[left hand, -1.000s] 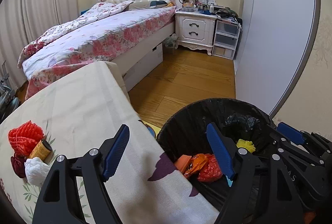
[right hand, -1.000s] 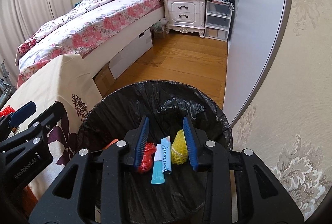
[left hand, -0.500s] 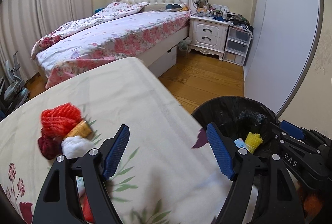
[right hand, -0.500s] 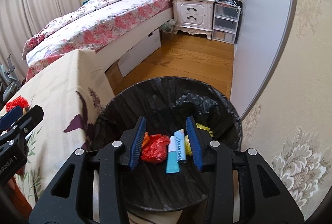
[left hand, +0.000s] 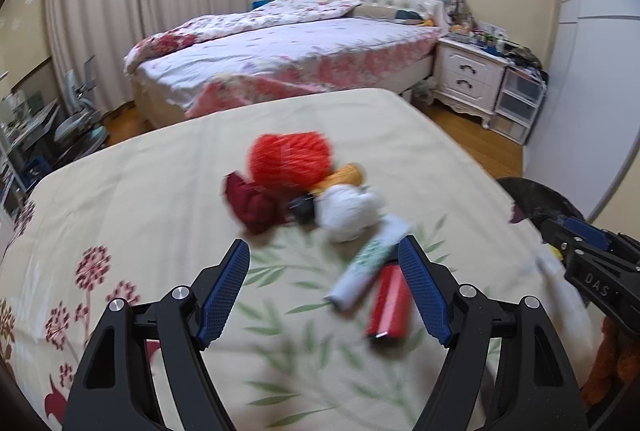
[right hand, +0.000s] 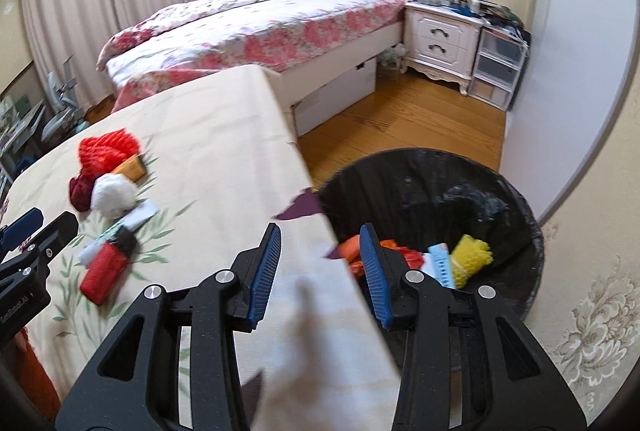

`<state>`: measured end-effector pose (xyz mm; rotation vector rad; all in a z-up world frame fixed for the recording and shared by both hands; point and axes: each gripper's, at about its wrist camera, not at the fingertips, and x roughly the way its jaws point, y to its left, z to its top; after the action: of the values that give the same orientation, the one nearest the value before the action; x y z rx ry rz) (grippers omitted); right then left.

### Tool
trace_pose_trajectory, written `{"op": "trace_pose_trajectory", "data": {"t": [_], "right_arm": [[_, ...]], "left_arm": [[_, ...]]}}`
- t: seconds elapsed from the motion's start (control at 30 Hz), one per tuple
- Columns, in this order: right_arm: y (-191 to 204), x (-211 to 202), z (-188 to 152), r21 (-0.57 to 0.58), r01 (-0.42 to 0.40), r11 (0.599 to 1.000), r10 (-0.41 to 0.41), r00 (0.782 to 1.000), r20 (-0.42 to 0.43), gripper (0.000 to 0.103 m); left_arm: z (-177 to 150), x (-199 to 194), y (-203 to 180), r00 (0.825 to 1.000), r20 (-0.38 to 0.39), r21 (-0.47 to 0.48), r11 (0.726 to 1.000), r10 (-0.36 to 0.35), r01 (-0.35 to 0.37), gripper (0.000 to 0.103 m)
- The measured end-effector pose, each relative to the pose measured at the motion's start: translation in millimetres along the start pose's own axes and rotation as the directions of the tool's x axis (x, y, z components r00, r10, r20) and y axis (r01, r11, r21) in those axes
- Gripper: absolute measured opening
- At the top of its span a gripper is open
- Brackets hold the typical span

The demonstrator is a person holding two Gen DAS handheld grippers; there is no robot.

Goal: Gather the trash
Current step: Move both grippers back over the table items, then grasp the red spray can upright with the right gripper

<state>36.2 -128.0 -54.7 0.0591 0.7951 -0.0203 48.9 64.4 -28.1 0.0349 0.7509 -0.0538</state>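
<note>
Here we see our left gripper [left hand: 324, 285] spread wide and empty above the floral tablecloth [left hand: 140, 199], the red tube [left hand: 389, 307] and pale tube [left hand: 370, 259] just ahead of it, then the white wad [left hand: 346, 209] and red mesh [left hand: 290, 157]. Only our right wrist view looks into the black-lined trash bin [right hand: 436, 187], where our right gripper [right hand: 320, 267], parted and empty, hovers by its rim, a yellow mesh [right hand: 472, 257] and orange scraps [right hand: 348, 247] inside.

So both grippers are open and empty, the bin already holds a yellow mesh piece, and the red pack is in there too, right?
Not quite: the red pack lies on the tablecloth, as the left wrist view shows. The rest holds: left gripper and right gripper open and empty, yellow mesh piece in the bin.
</note>
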Motion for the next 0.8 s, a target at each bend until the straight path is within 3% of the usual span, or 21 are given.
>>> {"op": "trace_pose_trajectory", "data": {"t": [0.43,0.8], "right_arm": [[96.8,-4.5,-5.6,-0.156,-0.091,0.983,0.089,0.996,-0.022,0.04],[137.9,7.2,-12.6,-0.209,-0.14,0.968,0.125,0.989,-0.08,0.041]], "left_arm": [[-31.8,-16.0,89.4,0.993,-0.02,-0.141,0.983,0.115,-0.117,0.075],[-46.8,-15.3,122.2,0.992,-0.042,-0.197,0.972,0.121,-0.127,0.075]]}}
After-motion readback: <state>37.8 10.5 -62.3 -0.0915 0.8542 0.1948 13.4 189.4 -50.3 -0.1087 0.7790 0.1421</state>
